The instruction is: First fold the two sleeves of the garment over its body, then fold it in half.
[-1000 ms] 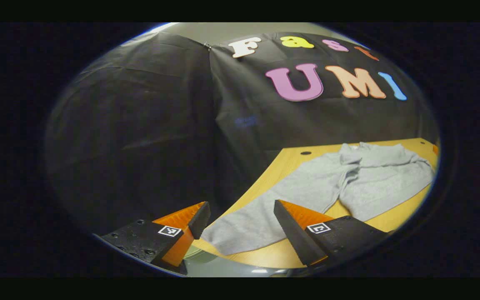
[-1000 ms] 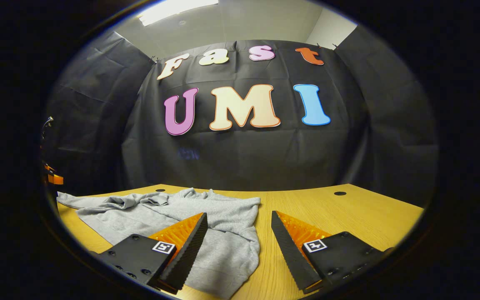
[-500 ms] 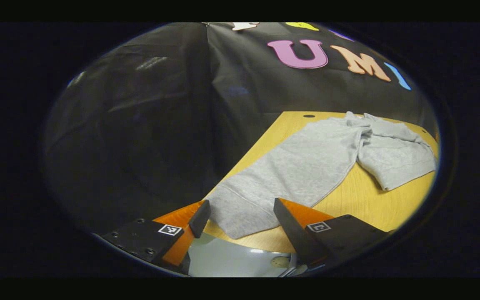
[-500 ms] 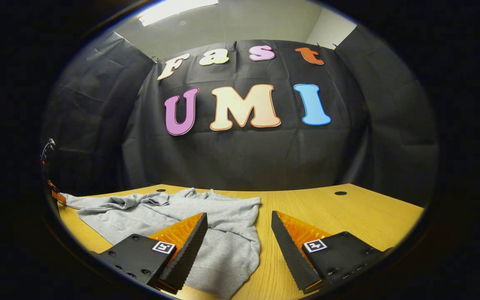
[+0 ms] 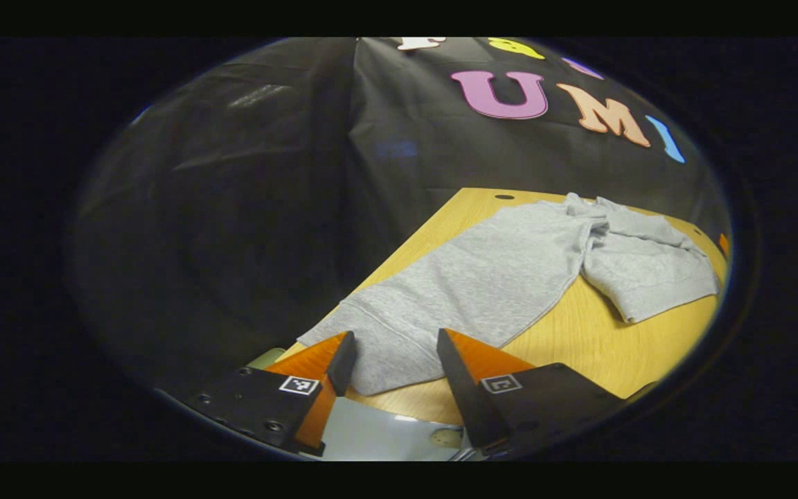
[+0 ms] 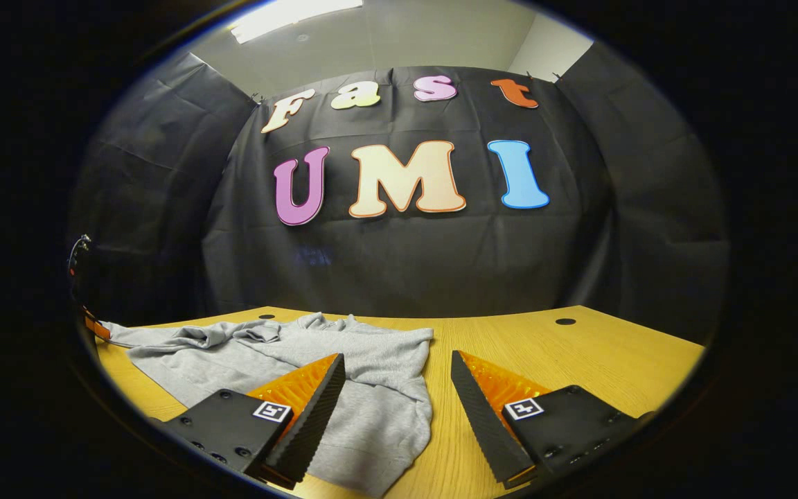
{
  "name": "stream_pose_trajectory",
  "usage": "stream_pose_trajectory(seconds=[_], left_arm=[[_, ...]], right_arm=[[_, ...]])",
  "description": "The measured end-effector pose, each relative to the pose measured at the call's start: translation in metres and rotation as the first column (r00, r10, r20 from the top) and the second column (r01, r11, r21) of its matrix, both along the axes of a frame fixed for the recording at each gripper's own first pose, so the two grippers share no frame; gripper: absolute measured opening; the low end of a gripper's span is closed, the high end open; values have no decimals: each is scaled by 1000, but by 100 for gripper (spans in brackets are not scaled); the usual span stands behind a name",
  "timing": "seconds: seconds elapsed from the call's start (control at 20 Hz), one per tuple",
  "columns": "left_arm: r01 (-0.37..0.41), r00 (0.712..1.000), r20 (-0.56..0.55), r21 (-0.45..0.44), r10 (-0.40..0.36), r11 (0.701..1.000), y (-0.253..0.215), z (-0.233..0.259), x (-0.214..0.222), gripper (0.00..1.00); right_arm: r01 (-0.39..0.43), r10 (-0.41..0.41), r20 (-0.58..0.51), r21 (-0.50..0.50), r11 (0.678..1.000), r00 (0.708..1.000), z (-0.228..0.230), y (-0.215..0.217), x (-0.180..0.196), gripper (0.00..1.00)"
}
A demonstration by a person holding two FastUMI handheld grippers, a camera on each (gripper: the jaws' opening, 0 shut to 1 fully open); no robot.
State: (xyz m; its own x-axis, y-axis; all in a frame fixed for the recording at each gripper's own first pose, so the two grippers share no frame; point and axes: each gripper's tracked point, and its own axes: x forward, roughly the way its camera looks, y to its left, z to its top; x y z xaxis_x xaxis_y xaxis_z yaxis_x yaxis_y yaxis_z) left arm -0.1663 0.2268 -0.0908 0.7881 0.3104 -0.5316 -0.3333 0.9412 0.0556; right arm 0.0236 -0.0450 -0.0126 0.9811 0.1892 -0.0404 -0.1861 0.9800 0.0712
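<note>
Since a second ago, left gripper point(image 5: 391, 353) has advanced, fingers spread, straddling the grey sweatshirt point(image 5: 510, 277) sleeve cuff point(image 5: 371, 346). Right gripper point(image 6: 397, 388) unmoved, spread, idle above the table point(image 6: 579, 353). Sleeve pinch looks imminent.

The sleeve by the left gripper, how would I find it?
Find the wooden table with the grey sweater. One sleeve stretches flat to the table's edge, its cuff between the left gripper fingers. It's long and straight, not bunched.

One grey garment point(image 5: 503, 277), one wooden table point(image 6: 579, 353), two tongs point(image 5: 393, 357)
</note>
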Motion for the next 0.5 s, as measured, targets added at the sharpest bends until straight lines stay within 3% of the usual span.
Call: stream_pose_trajectory(seconds=[0.2, 0.35, 0.4, 0.45, 0.5], left_arm=[[0, 1000, -17, -10, 0, 1000, -5, -2, 1, 50], [12, 999, -29, -23, -12, 1000, -12, -2, 4, 42], [7, 1000, -23, -24, -8, 1000, -14, 0, 7, 35], [0, 999, -32, -19, -1, 1000, -15, -2, 9, 10], [-3, 999, -37, -5, 3, 1000, -15, -1, 7, 8]], right_arm=[[-2, 2, 1, 0, 1000, 1000, 0, 0, 0, 95], [-2, 2, 2, -1, 1000, 1000, 0, 1, 0, 95], [-2, 2, 2, -1, 1000, 1000, 0, 1, 0, 95], [-2, 2, 2, -1, 1000, 1000, 0, 1, -1, 95], [-2, 2, 2, 0, 1000, 1000, -1, 0, 0, 95]])
